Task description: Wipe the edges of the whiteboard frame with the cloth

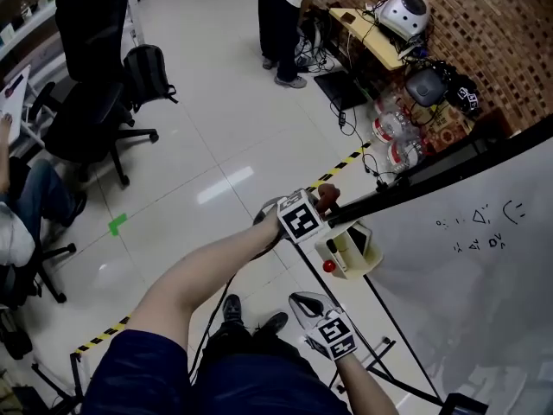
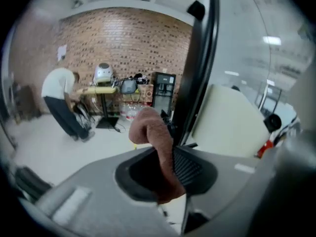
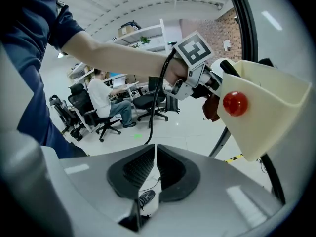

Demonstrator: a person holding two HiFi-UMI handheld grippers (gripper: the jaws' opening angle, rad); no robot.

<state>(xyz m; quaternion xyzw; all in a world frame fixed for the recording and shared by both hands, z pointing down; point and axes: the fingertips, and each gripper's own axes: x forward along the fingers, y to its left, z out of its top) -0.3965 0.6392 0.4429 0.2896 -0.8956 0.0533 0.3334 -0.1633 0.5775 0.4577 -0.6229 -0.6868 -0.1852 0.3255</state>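
In the head view my left gripper (image 1: 321,207) is shut on a brown cloth (image 1: 329,196), which it holds against the black frame (image 1: 432,175) along the edge of the whiteboard (image 1: 484,266). The left gripper view shows the cloth (image 2: 150,130) pinched between the jaws and bulging above them, right beside the frame (image 2: 197,68). My right gripper (image 1: 304,302) hangs lower and nearer to me, off the board; its jaws (image 3: 154,169) stand together with nothing between them. A cream tray (image 1: 350,251) bearing a red ball (image 3: 234,103) hangs on the frame just below the cloth.
A person (image 1: 285,15) stands at a cluttered desk (image 1: 380,33) by the brick wall. Water bottles (image 1: 393,132) and yellow-black floor tape (image 1: 341,167) lie near the board. Office chairs (image 1: 86,102), a backpack (image 1: 147,72) and a seated person (image 1: 17,197) are on the left.
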